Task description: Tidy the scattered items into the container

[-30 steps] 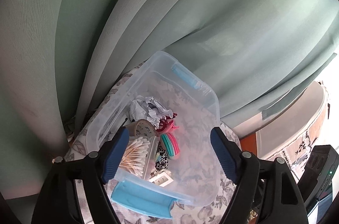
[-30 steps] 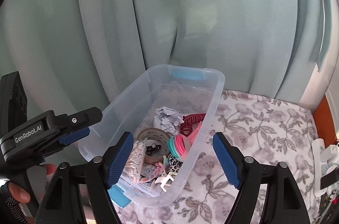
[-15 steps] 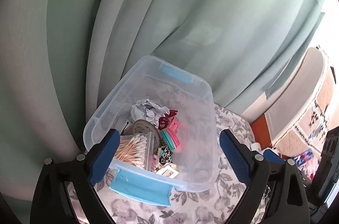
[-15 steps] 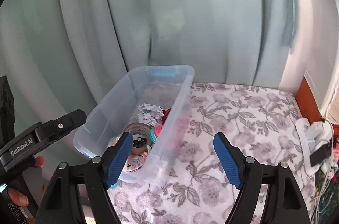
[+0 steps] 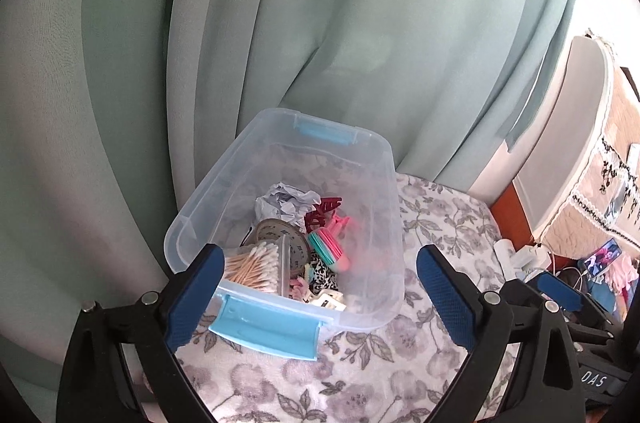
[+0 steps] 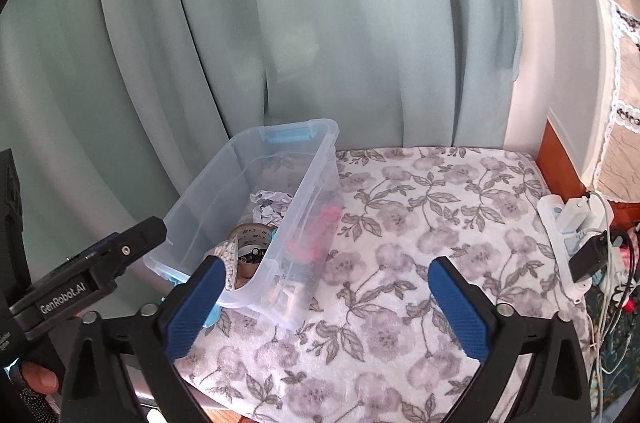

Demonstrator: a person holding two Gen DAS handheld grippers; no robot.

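Pale green curtains (image 6: 320,23) back the floral cloth (image 6: 420,223), on which I find no loose item left. Compared with a second ago, both my grippers have drawn back from the clear container (image 5: 384,183), which now sits farther off with cotton swabs (image 5: 256,265), tape roll (image 5: 280,231) and crumpled paper (image 5: 284,201) inside. My left gripper (image 5: 316,291) stands spread and empty; my right gripper (image 6: 324,303) is opening, nothing between its jaws. I judge the tidying essentially complete.
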